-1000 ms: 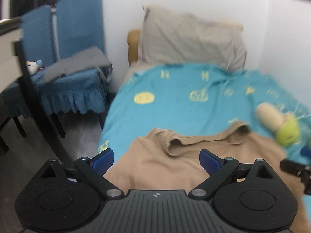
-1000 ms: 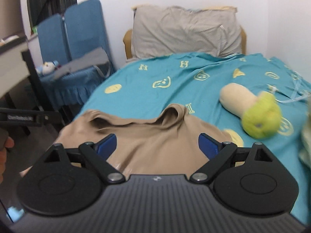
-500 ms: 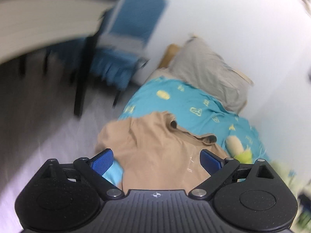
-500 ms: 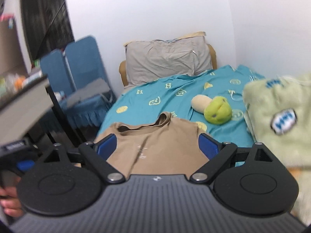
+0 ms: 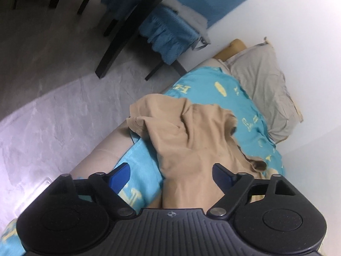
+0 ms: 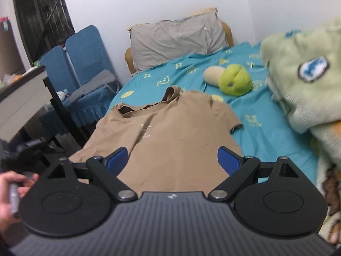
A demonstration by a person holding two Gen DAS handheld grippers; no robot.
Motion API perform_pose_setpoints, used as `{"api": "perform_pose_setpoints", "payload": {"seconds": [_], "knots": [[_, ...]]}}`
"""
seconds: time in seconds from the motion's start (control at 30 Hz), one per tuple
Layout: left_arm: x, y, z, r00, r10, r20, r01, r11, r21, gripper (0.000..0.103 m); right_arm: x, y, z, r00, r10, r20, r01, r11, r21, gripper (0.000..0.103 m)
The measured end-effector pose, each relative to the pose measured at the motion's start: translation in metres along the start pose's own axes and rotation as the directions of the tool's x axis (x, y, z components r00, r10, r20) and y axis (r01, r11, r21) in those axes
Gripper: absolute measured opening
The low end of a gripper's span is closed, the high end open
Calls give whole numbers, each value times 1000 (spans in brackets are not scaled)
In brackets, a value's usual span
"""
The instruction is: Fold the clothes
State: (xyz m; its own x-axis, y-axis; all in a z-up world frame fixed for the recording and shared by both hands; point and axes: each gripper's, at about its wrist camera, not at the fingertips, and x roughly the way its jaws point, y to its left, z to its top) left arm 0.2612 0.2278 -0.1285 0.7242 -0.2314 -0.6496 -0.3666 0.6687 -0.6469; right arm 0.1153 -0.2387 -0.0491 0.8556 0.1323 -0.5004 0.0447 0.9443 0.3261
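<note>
You are in a home bedroom: a bed (image 6: 266, 132) with a turquoise patterned sheet, a grey pillow (image 6: 177, 40) at the far headboard, a green plush toy (image 6: 234, 80) on the sheet, and blue-covered chairs (image 6: 83, 64) on the left.

Tan T-shirt (image 6: 170, 132) lies spread, rumpled, on bed

The left gripper (image 5: 170, 173) has swung over and rolled — its view, level a second ago, now tilts down past the bed edge, with the floor (image 5: 53, 106) filling the left of the frame. The right gripper (image 6: 173, 160) has pulled back — the whole shirt (image 6: 170, 132) now shows, and a green blanket (image 6: 302, 74) has entered at the right.
</note>
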Motion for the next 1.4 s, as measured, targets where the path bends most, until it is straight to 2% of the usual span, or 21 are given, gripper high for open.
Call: {"api": "perform_pose_setpoints", "payload": {"seconds": [0.17, 0.27, 0.33, 0.4, 0.43, 0.47, 0.5, 0.63, 0.7, 0.77, 0.87, 0.9, 0.97, 1.0, 1.03, 1.1, 1.13, 1.2, 1.3, 1.33, 1.4], "knots": [[49, 13, 10, 999, 19, 40, -15, 995, -95, 82, 30, -8, -1, 999, -22, -24, 22, 1000, 1, 92], [79, 19, 15, 997, 36, 75, -26, 991, -135, 67, 44, -14, -3, 998, -29, -51, 29, 1000, 1, 92], [90, 18, 20, 995, 20, 98, -10, 994, -105, 57, 50, -16, -3, 998, -38, -57, 38, 999, 3, 92], [101, 15, 26, 998, 14, 56, -11, 998, -59, 33, 54, -18, -2, 997, -40, -60, 41, 999, 14, 92], [102, 13, 29, 998, 29, 62, -28, 999, -30, 25, 57, -20, -2, 997, -40, -62, 41, 999, 18, 92], [102, 10, 32, 996, 47, 74, -47, 999, 0, 12, 58, -21, -2, 997, -39, -64, 41, 999, 20, 92], [103, 7, 35, 996, 46, 80, -48, 999, 20, 8, 60, -20, -2, 997, -39, -66, 41, 999, 19, 92], [92, -16, 54, 988, 44, 147, -68, 984, 164, 6, 63, -21, -1, 997, -53, -64, 54, 998, 15, 92], [83, -27, 68, 976, 64, 208, -110, 970, 215, 6, 63, -23, 0, 996, -63, -58, 64, 998, 17, 92], [83, -34, 81, 955, 145, 258, -207, 950, 232, 6, 63, -25, 1, 996, -73, -51, 74, 997, 19, 92], [98, -33, 88, 927, 275, 257, -338, 907, 250, 7, 63, -28, 3, 995, -88, -42, 89, 996, 22, 92], [102, -29, 87, 925, 294, 241, -351, 904, 243, 7, 63, -29, 3, 995, -93, -38, 94, 995, 23, 92], [104, -23, 82, 934, 283, 217, -331, 914, 233, 11, 63, -31, 4, 994, -101, -32, 102, 995, 23, 92], [102, -21, 77, 936, 278, 216, -327, 914, 240, 20, 62, -30, 4, 995, -100, -28, 100, 995, 17, 92], [97, -23, 72, 937, 276, 214, -327, 907, 263, 23, 61, -29, 5, 995, -98, -24, 99, 995, 12, 92], [84, -27, 62, 943, 259, 206, -316, 892, 324, 45, 60, -27, 5, 995, -96, -17, 96, 995, 0, 92], [75, -29, 57, 949, 243, 199, -302, 882, 361, 50, 59, -26, 5, 995, -94, -13, 94, 996, -5, 92], [57, -40, 45, 958, 219, 184, -280, 852, 443, 68, 57, -24, 5, 996, -91, -6, 91, 996, -17, 92], [24, -65, 19, 965, 186, 185, -258, 799, 544, 85, 55, -21, 6, 996, -86, 5, 86, 996, -34, 92], [10, -74, 9, 969, 166, 184, -243, 784, 571, 87, 54, -20, 6, 996, -85, 9, 85, 996, -40, 92], [-16, -91, -15, 978, 110, 176, -196, 768, 610, 97, 48, -19, 6, 996, -85, 21, 86, 995, -48, 92]]}}
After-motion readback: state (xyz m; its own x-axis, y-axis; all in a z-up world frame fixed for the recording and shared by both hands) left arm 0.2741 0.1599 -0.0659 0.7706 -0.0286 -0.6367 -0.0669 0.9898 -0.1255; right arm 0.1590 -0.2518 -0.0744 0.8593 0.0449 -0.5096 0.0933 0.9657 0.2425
